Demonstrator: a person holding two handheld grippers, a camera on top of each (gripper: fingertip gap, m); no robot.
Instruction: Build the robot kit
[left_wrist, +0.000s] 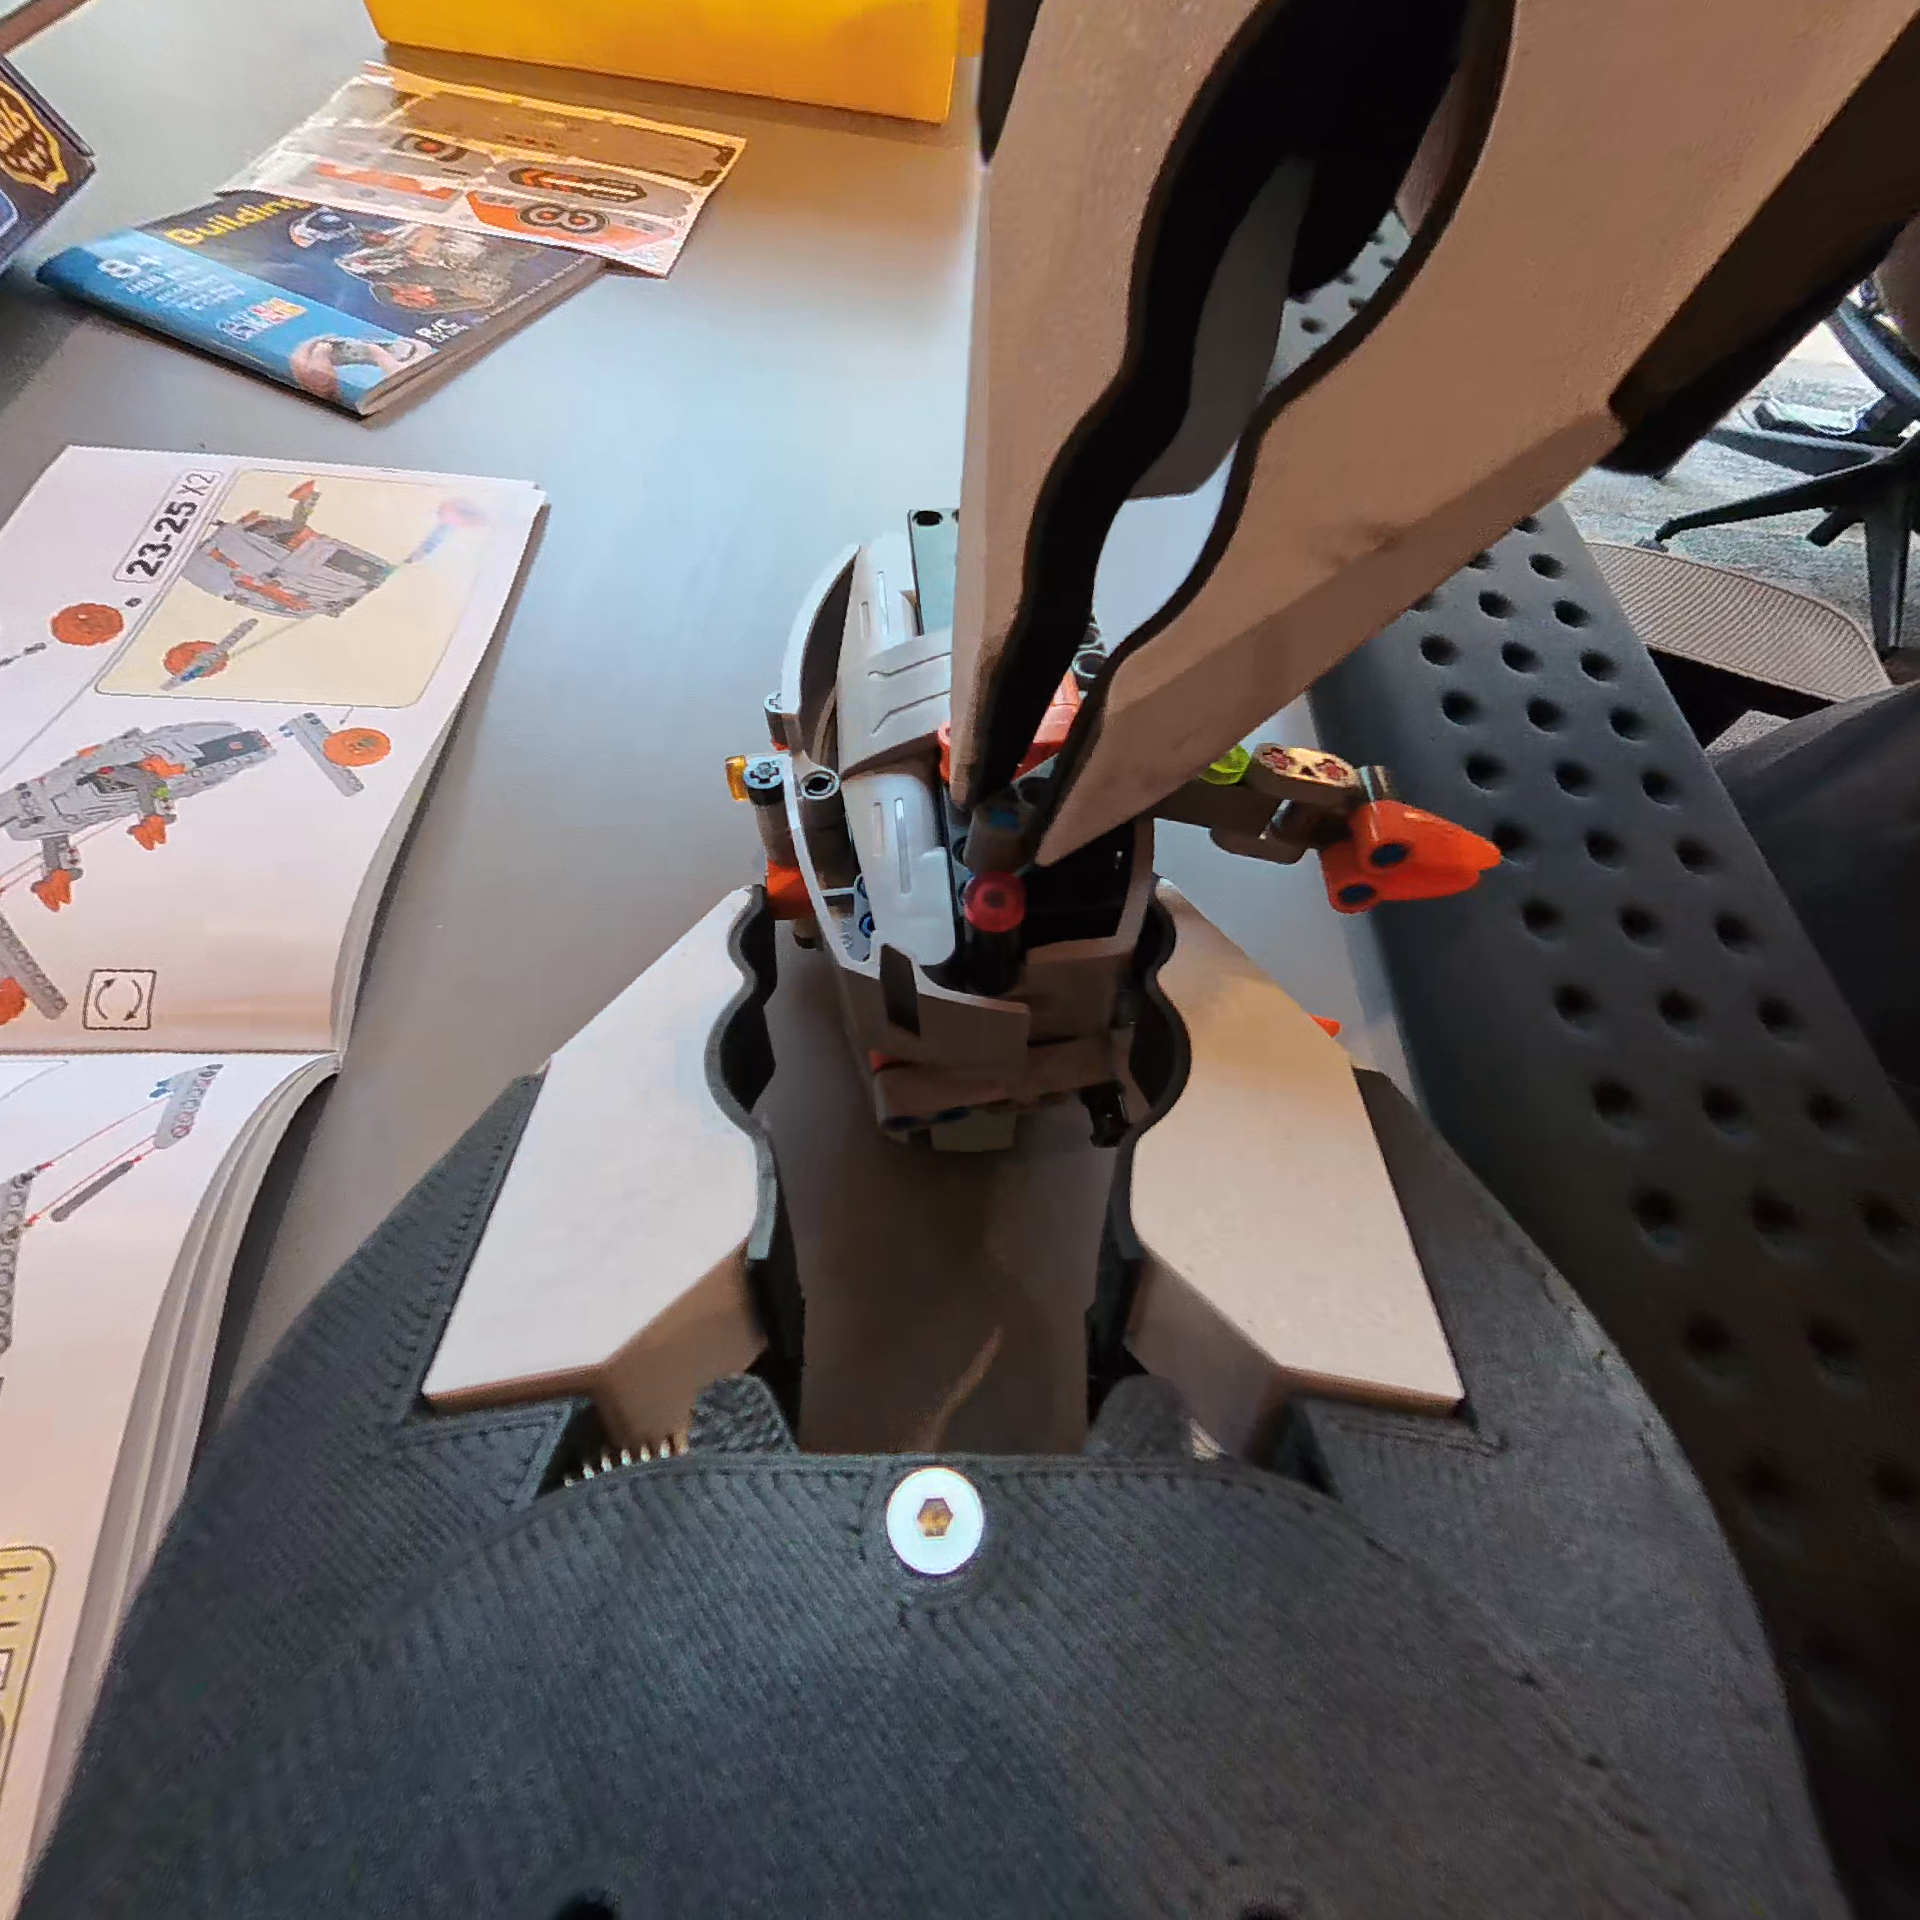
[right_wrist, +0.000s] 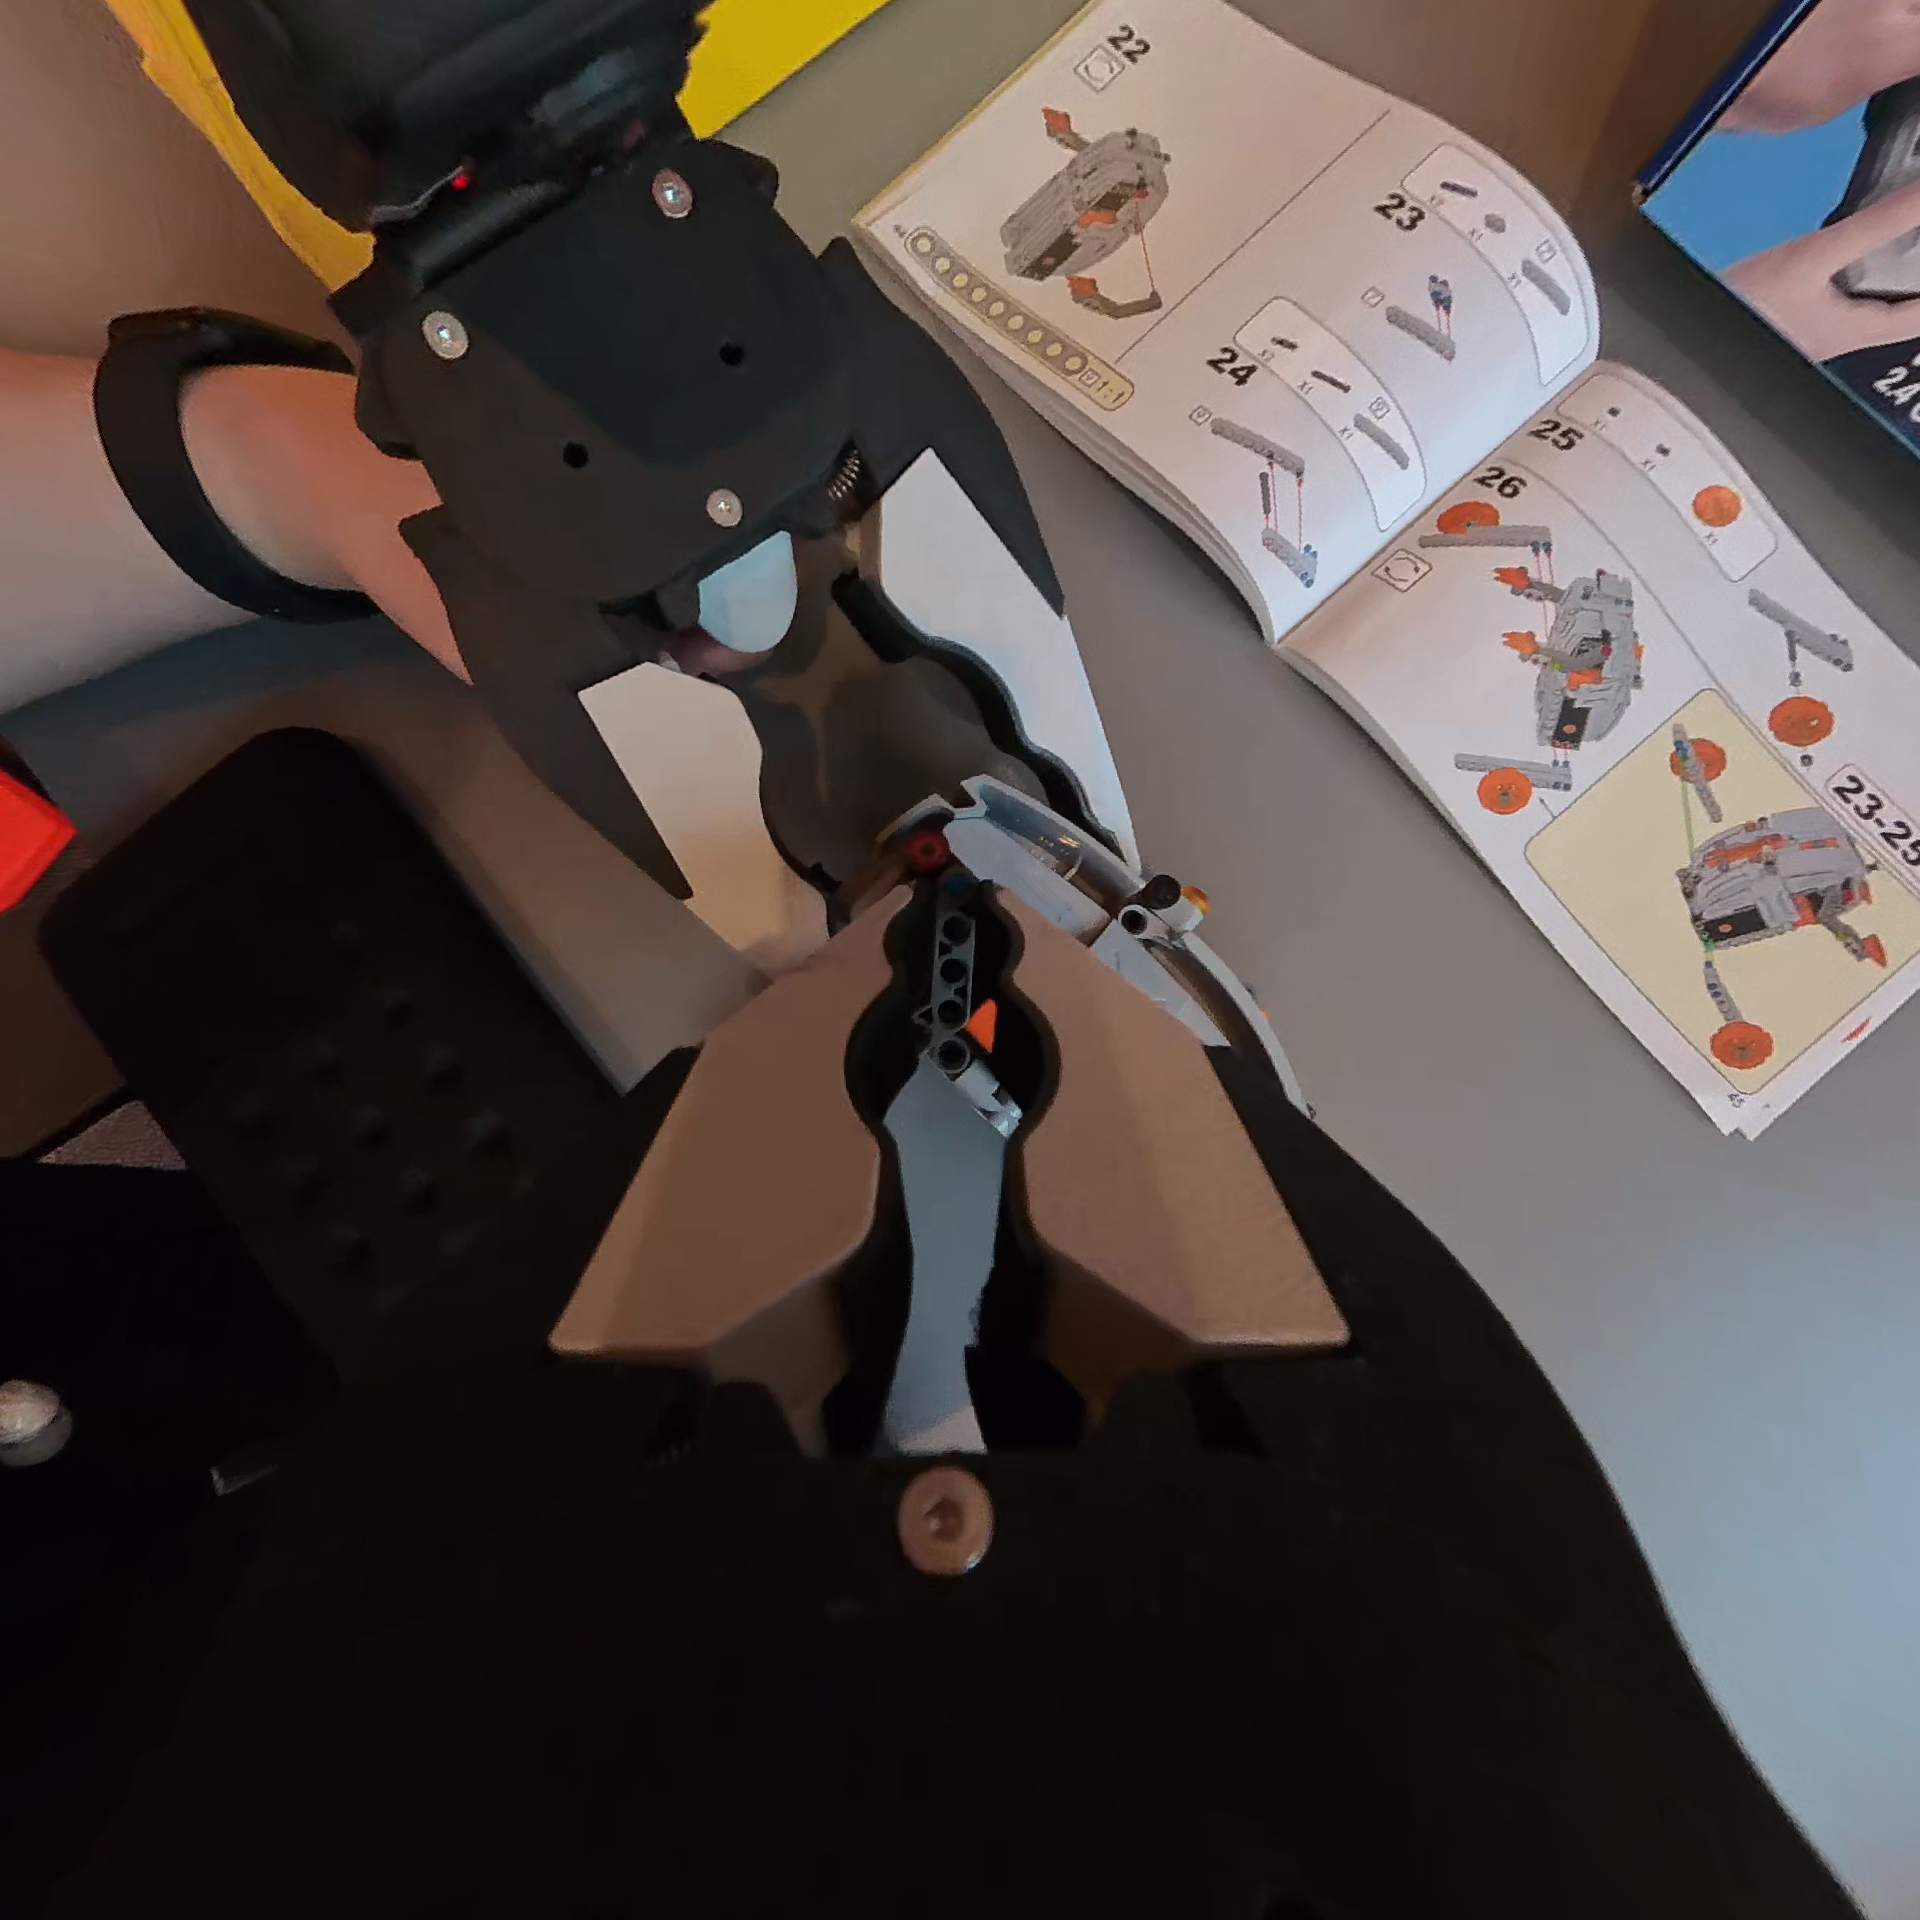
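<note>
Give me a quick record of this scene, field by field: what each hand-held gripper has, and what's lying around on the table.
left hand-held gripper: shut on the grey and orange brick model, gripping its lower end
right hand-held gripper: shut on a small dark pin at the model's top, beside a red round stud
model arm: orange claw sticks out to one side
table: open instruction booklet, closed blue booklet, sticker sheet, yellow box
nearby: black perforated chair part

Our left gripper (left_wrist: 951, 1013) around toy model (left_wrist: 914, 831); our right gripper (left_wrist: 1003, 821) above it; open booklet (left_wrist: 208, 748) left; perforated chair (left_wrist: 1621, 987) right.
</note>
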